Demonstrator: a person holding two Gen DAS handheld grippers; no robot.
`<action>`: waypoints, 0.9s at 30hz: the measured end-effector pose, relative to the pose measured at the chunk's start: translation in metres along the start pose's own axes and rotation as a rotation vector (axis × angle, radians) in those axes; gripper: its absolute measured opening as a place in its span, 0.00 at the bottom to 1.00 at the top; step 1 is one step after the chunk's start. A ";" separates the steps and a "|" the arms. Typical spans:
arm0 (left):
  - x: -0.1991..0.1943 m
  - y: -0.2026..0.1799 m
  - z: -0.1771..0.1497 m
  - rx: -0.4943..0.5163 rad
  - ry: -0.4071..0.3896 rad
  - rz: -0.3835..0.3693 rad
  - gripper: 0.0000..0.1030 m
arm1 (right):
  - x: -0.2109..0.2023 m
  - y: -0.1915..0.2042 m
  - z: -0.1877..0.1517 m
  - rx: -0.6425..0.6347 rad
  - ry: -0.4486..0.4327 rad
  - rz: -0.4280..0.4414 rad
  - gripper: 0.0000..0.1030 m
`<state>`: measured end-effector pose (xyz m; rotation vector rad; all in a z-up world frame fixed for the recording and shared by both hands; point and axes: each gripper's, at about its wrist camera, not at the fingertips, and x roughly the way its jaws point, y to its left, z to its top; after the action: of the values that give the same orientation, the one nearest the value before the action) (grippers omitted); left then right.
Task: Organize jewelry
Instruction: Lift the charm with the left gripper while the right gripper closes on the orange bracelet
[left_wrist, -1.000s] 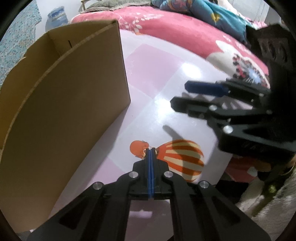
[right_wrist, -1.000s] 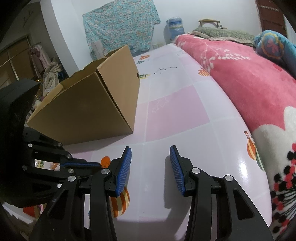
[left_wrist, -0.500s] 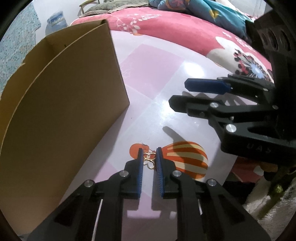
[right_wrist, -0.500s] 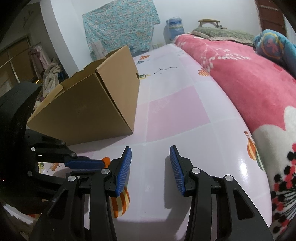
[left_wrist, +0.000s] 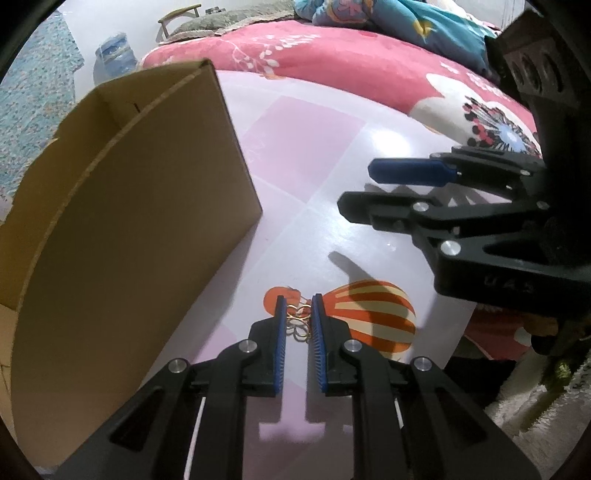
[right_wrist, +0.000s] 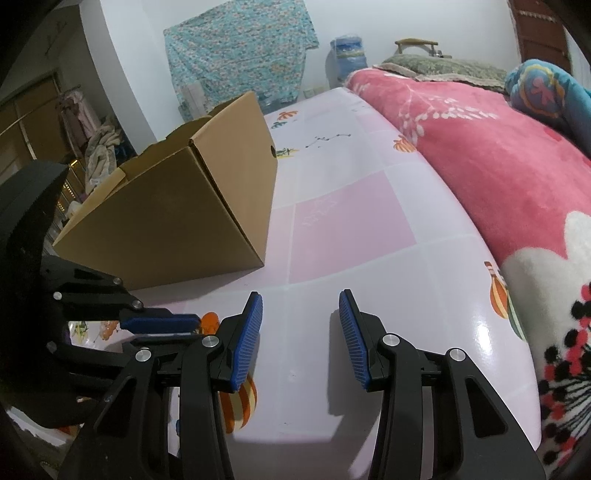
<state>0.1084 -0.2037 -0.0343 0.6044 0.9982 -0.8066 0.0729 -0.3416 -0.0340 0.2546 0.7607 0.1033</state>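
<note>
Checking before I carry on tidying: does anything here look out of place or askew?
Yes. Small gold rings lie loose on the table, between the left gripper's fingers, not in the cardboard box, which looks tipped.

From my left tool's camera the gold jewelry (left_wrist: 298, 320) between its pads is too small and tangled to tell rings from earrings, or whether the pads touch it. The cardboard box (left_wrist: 122, 206) runs off the left edge, its inside mostly hidden. From the right camera my left tool (right_wrist: 162, 325) hides that jewelry entirely
</note>
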 end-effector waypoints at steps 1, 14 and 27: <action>-0.003 0.001 -0.001 -0.008 -0.005 -0.001 0.12 | -0.001 0.001 0.000 -0.002 -0.001 0.000 0.41; -0.074 0.045 -0.060 -0.312 -0.117 0.142 0.12 | -0.011 0.061 0.002 -0.170 0.022 0.165 0.41; -0.148 0.095 -0.160 -0.602 -0.254 0.308 0.12 | 0.051 0.175 -0.008 -0.319 0.151 0.315 0.39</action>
<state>0.0623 0.0176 0.0385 0.1222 0.8303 -0.2714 0.1035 -0.1620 -0.0272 0.0612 0.8368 0.5427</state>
